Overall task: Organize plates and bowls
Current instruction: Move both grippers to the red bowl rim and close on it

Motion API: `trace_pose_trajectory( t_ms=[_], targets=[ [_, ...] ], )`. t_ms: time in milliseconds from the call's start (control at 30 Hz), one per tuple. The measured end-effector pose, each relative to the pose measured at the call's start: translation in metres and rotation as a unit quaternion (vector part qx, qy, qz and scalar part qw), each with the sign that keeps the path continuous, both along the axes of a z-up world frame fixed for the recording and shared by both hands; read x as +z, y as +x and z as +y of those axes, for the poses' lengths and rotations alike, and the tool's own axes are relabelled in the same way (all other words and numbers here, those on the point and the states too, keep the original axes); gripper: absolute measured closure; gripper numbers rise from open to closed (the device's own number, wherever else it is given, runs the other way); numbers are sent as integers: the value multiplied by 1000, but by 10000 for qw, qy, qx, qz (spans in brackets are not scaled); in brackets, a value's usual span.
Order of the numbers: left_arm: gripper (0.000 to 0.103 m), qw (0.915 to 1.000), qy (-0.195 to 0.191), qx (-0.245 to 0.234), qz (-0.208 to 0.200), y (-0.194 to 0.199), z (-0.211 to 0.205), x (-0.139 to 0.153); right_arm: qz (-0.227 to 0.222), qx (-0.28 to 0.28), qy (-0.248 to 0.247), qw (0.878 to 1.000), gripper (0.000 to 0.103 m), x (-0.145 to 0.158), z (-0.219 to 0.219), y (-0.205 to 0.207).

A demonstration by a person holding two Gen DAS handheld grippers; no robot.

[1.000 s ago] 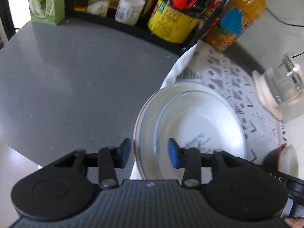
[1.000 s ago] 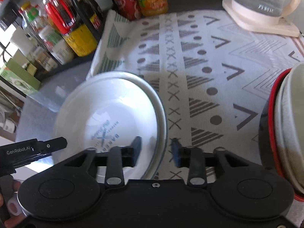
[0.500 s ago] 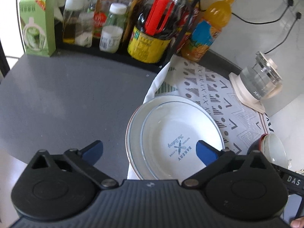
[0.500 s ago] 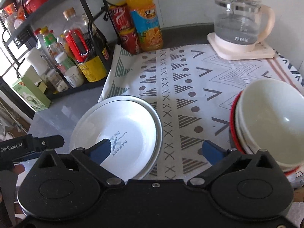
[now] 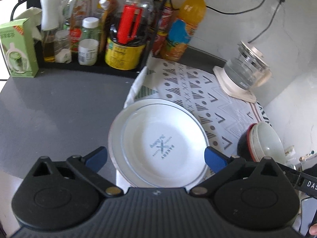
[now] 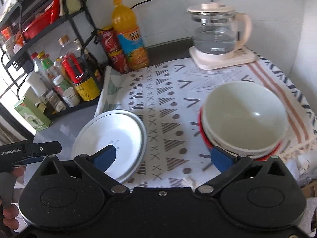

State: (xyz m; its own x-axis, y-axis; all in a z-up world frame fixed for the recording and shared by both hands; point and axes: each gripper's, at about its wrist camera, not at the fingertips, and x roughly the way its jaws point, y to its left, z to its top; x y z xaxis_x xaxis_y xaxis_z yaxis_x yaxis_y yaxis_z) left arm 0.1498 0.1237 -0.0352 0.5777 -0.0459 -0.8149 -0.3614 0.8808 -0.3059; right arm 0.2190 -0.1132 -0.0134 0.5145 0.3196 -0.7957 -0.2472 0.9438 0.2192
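At far left, a pale green cardboard carton (image 5: 18,48) stands on the smooth dark grey countertop (image 5: 59,107). Beside it, a black wire rack (image 6: 39,29) holds glass and plastic condiment bottles, a yellow-labelled jug among them (image 5: 123,54). Next along stand red drink cans (image 6: 112,48) and an orange plastic juice bottle (image 6: 129,37).

The stacked white glazed plates (image 5: 158,142), round, shallow and thin-rimmed, with a printed mark at centre, lie half on the countertop, half on the left edge of the white woven cloth with grey triangle and cross pattern (image 6: 164,107). The left gripper (image 5: 156,159) hangs above them, its blue-padded jaws spread wide and empty.

The right gripper (image 6: 161,157), likewise spread wide with nothing between its pads, hangs over the cloth between plates and bowls.

The nested pale glossy bowls (image 6: 244,117), deep and round, sit in a red-rimmed outer bowl on the cloth's right part. Behind them, a clear glass kettle with cream lid and handle (image 6: 217,31) rests on a cream square base.
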Motion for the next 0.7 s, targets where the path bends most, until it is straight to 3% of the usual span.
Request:
trace_pose_trajectory(
  t_ms=[700],
  targets=[
    [0, 9933, -61, -1130, -217, 70, -106, 9, -172, -811, -57, 9965, 0, 3, -94, -4]
  ],
)
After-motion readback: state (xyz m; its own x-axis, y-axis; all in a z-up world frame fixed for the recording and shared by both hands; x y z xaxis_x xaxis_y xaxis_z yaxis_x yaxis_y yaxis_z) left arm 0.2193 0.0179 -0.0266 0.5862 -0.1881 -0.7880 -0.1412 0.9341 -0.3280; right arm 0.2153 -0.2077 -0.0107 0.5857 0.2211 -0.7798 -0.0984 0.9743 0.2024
